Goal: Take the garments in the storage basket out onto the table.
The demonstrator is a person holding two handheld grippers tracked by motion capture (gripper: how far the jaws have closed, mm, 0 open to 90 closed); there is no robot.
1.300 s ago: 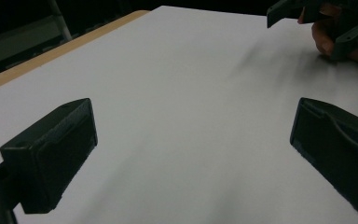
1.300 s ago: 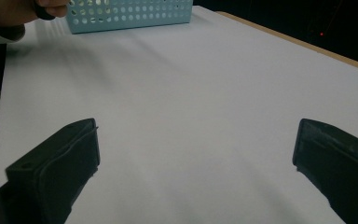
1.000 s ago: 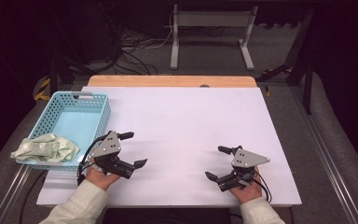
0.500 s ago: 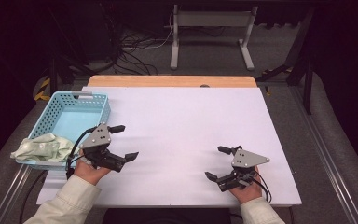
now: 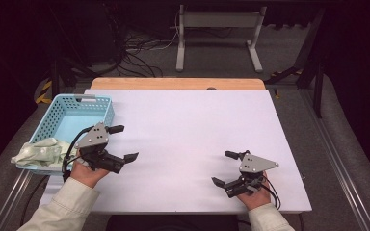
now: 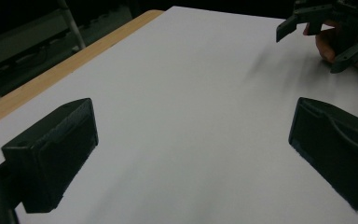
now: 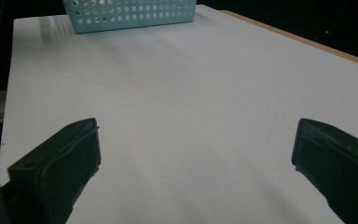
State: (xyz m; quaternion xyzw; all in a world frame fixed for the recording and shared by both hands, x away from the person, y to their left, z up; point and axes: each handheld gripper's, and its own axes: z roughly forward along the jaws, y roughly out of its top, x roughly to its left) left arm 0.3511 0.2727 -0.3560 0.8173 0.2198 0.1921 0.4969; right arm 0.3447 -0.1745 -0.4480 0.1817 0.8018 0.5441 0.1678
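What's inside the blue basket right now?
The blue basket shows a bare floor; a pale green cloth drapes over its near-left rim. Anything under the cloth is covered, as is the near end behind the left gripper.

A: What is cut off or hidden in the high view?

B: The person's sleeves leave the frame at 6 o'clock. The left tongs (image 5: 125, 143) cover the near right corner of the blue basket (image 5: 62, 120). The pale cloth (image 5: 41, 151) at 9 o'clock hides the basket's near left rim.

A: And in the gripper views?

B: In the left gripper view, the right tongs (image 6: 324, 35) are cropped at 1 o'clock. In the right gripper view, the basket (image 7: 130, 13) is cut off at 12 o'clock, and a grey shape at 9 o'clock is too cropped to identify.
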